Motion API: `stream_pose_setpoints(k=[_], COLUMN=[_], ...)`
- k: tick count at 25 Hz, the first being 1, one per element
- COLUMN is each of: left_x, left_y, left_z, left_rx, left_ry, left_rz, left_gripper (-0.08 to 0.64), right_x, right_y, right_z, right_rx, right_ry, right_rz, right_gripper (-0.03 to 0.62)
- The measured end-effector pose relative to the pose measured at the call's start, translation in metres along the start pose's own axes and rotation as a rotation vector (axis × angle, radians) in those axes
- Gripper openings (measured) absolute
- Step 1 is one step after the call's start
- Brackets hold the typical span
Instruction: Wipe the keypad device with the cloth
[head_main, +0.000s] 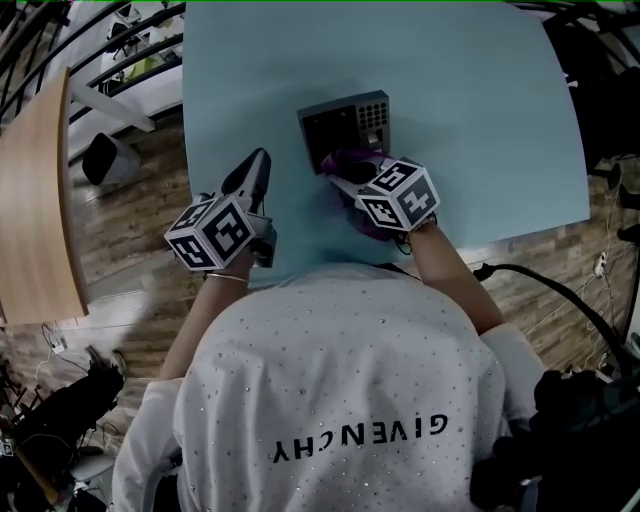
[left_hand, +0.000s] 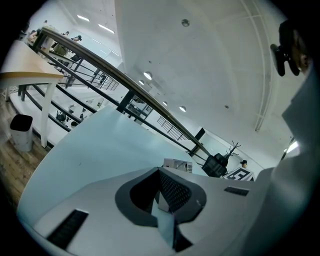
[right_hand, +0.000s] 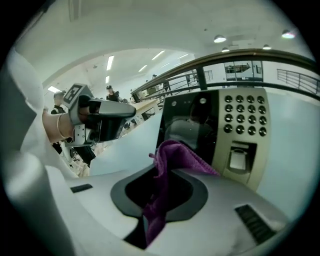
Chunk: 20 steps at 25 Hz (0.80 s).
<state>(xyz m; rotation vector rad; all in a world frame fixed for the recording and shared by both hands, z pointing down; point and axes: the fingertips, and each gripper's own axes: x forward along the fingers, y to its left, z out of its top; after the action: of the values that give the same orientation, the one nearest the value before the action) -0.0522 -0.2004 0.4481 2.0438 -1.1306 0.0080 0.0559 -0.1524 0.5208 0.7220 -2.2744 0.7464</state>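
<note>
The dark keypad device (head_main: 345, 125) lies on the light blue table (head_main: 480, 110), with its screen at left and its keys and sensor at right (right_hand: 242, 125). A purple cloth (head_main: 352, 162) rests against the device's near edge. My right gripper (head_main: 350, 172) is shut on the purple cloth (right_hand: 172, 157), which bunches up in front of the dark screen and hides the fingertips. My left gripper (head_main: 260, 165) hovers over the table to the left of the device, shut and holding nothing (left_hand: 167, 202). From the left gripper view the device (left_hand: 177, 163) is small and far off.
A wooden bench top (head_main: 30, 200) and a black bin (head_main: 100, 158) stand to the left on the wood floor. Cables (head_main: 560, 290) run by the table's right near corner. The person's white shirt (head_main: 340, 380) fills the lower part of the head view.
</note>
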Motion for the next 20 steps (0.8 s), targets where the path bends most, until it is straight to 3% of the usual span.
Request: stream_pose_setpoints(k=[12,18,20], left_x=[0.018,0.012,0.004], left_y=[-0.009,-0.006,-0.003], left_z=[-0.008,-0.01,-0.014], left_rx=[0.023,0.043,0.037], left_ry=[0.044,0.058,0.058], left_rz=[-0.033,-0.02,-0.002], left_gripper=[0.002,0.002,0.002], right_x=[-0.042,-0.072,-0.091], right_y=[-0.062,-0.089,-0.093], right_z=[-0.02,-0.033,-0.03], right_rx=[0.184,0.254,0.252], right_ry=[-0.082,-0.111,-0.189], right_rz=[-0.105,-0.223,-0.263], right_gripper=[0.044,0.044,0.041])
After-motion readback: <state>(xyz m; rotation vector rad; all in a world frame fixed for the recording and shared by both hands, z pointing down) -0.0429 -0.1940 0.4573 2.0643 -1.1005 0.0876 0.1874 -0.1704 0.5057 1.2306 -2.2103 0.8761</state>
